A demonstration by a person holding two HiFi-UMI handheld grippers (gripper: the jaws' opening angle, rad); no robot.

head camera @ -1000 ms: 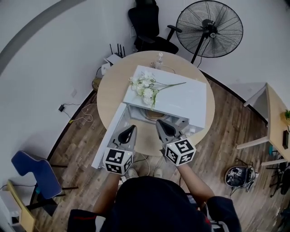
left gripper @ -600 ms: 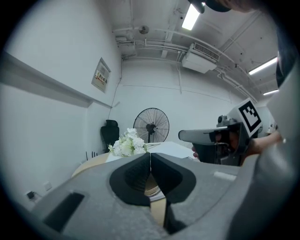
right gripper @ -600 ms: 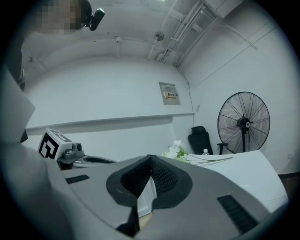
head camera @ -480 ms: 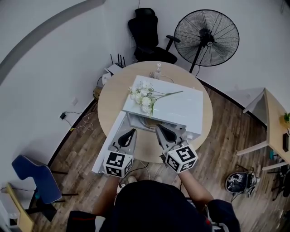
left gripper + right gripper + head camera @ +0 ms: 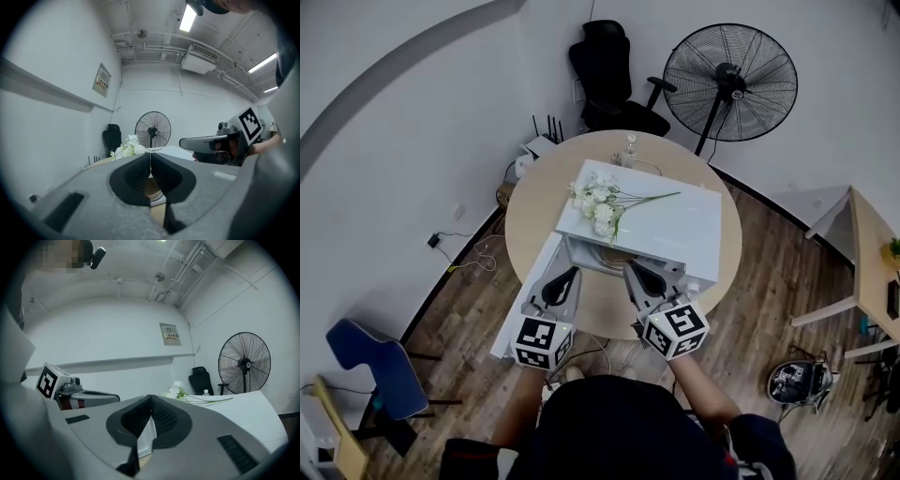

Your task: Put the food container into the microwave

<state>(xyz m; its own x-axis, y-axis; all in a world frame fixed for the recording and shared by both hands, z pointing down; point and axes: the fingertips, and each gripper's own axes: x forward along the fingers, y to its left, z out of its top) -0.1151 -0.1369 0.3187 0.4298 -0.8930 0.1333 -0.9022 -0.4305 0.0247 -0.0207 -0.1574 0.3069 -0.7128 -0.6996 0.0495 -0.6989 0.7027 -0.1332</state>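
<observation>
A white microwave (image 5: 670, 220) stands on the round wooden table (image 5: 530, 202) with its door (image 5: 523, 298) swung open to the left. Inside the cavity lies a round tan thing (image 5: 605, 254), likely the food container; in the left gripper view it is the tan container (image 5: 152, 187) showing behind the jaws. My left gripper (image 5: 568, 274) and right gripper (image 5: 629, 269) hover side by side just before the open cavity. Both are shut with nothing held. The left gripper (image 5: 150, 158) has its pads pressed together, and so does the right gripper (image 5: 150, 401).
White artificial flowers (image 5: 598, 199) lie on the microwave's top. A small bottle (image 5: 629, 148) stands at the table's far edge. Beyond are a standing fan (image 5: 729, 70) and a black office chair (image 5: 614, 70). A blue chair (image 5: 370, 361) is at the left, another wooden table (image 5: 872, 248) at the right.
Both grippers have risen a little in front of the open microwave and stayed shut. The head view has shifted slightly.
</observation>
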